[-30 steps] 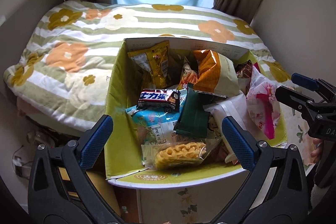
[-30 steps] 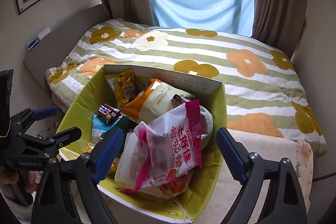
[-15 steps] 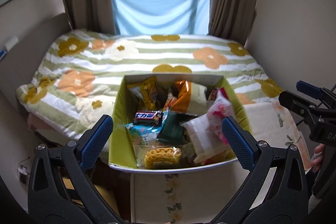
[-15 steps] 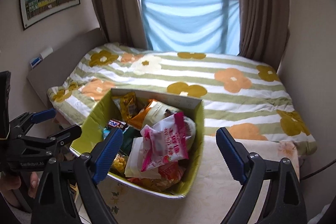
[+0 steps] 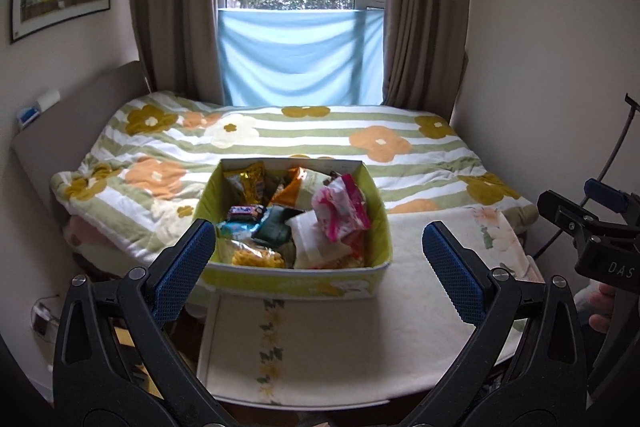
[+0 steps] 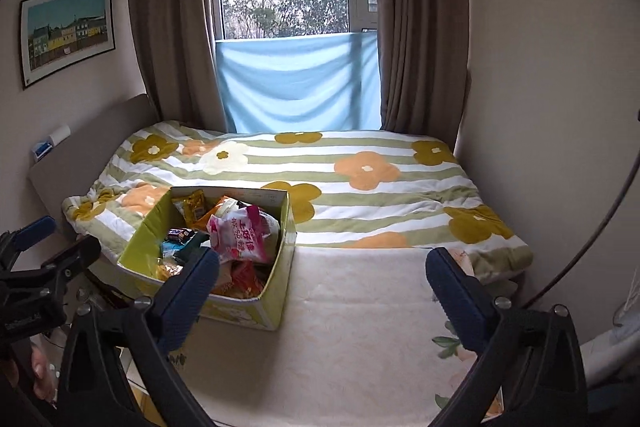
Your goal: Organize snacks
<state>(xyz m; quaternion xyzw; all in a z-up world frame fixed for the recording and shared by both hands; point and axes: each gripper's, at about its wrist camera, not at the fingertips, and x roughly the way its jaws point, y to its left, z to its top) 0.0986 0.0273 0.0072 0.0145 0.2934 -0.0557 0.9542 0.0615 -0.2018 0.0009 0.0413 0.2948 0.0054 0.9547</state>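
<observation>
Snacks fill a green cardboard box (image 5: 296,277) that stands at the far left part of a cream floral-cloth table (image 5: 340,347), its far wall against the bed's edge. Nearest the cameras, both grippers hang over the table's near edge, well apart from the box and empty. The left gripper (image 5: 316,269) has its blue pads spread wide with nothing between them. The right gripper (image 6: 322,289) has just been opening its jaws and now stands wide too, likewise bare.

From the left gripper the box lies straight ahead and below; from the right gripper it lies ahead and off to the left, so the left hand is probably the better placed for a reach. The box's long axis runs away from the grippers toward the bed.

Inside, a pink-and-white bag (image 5: 340,207) stands tallest at the right, and a chocolate bar (image 5: 246,214) lies flat near the left wall. Beyond lies the flowered quilt (image 5: 320,135).
</observation>
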